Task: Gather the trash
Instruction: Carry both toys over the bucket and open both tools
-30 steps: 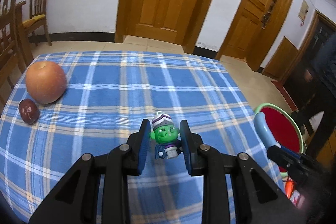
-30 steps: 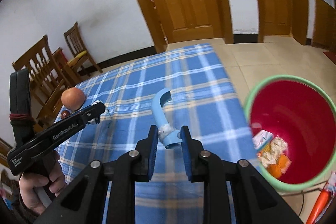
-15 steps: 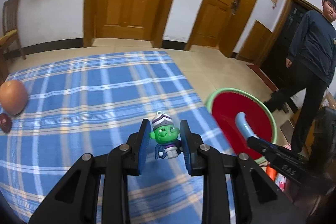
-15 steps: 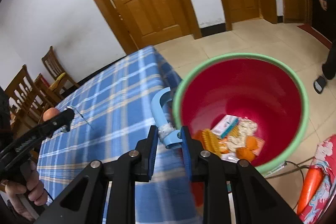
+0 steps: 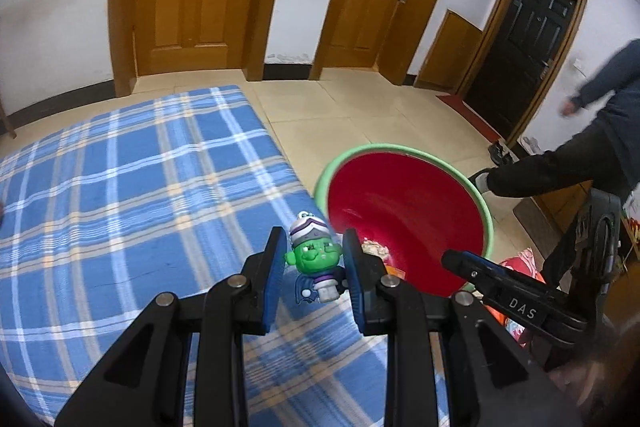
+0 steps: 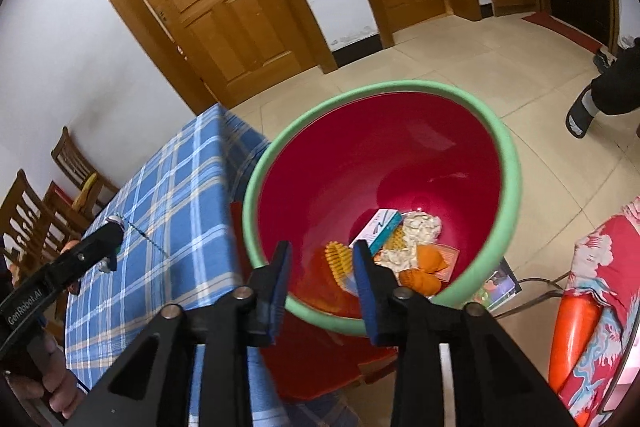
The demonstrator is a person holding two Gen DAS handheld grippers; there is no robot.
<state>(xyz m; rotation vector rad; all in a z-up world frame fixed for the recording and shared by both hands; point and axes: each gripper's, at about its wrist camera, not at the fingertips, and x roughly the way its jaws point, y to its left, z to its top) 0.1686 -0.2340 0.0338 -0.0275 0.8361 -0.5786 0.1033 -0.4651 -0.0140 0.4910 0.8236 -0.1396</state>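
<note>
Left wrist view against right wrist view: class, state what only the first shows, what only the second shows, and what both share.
Only the left wrist view shows the green-faced toy figure pinched in the left gripper. Only the right wrist view shows the litter at the bin's bottom: a small carton, orange peel, and the right gripper, its jaws opening with nothing between them. Both show the red bin with green rim and the blue plaid tablecloth.
</note>
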